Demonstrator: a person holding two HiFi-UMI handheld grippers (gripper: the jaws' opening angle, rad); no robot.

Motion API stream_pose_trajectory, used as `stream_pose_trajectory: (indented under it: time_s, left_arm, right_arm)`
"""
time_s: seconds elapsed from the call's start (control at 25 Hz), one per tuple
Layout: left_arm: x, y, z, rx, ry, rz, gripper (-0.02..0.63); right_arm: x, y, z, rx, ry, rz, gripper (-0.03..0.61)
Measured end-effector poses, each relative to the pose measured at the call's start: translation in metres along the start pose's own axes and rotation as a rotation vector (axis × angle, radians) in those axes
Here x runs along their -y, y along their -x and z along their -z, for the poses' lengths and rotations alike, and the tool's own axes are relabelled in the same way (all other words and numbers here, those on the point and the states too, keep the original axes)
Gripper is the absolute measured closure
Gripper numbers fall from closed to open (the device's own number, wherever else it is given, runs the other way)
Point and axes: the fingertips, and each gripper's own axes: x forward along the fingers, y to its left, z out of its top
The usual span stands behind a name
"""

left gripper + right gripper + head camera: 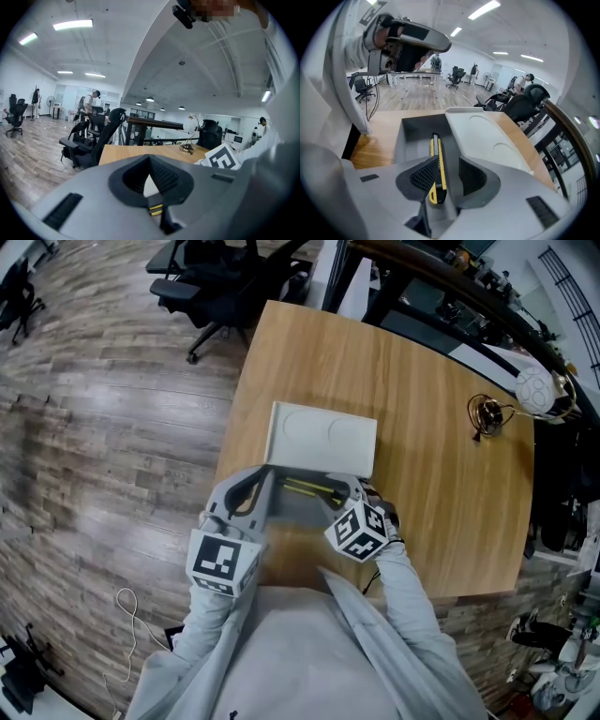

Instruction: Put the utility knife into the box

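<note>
A grey box stands open on the wooden table, its white lid tipped back on the far side. The yellow-and-black utility knife lies lengthwise on the box floor. My right gripper hovers over the box's right end. In the right gripper view the jaws stand open astride the knife, with a gap on its right side, and the lid lies beyond. My left gripper is at the box's left end, its tips touching and nothing between them.
A small brass ornament sits near the table's far right corner, with a white rounded object behind it. Black office chairs stand on the wood floor beyond the far left corner. People stand far off in the room.
</note>
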Motion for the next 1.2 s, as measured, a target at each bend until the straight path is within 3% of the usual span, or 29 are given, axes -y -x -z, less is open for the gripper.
stream_pose_trajectory:
  time_s: [0.48, 0.92, 1.2]
  left_arm:
    - [0.007, 0.015, -0.008, 0.017, -0.041, 0.009, 0.594]
    - [0.024, 0.025, -0.020, 0.042, -0.071, 0.040, 0.595]
    - [0.038, 0.025, -0.026, 0.056, -0.089, 0.076, 0.595]
  right_arm:
    - [0.029, 0.069, -0.025, 0.201, -0.158, 0.192, 0.451]
    - [0.044, 0.149, -0.045, 0.559, -0.472, 0.301, 0.471]
    - [0.049, 0.192, -0.061, 0.747, -0.540, 0.387, 0.525]
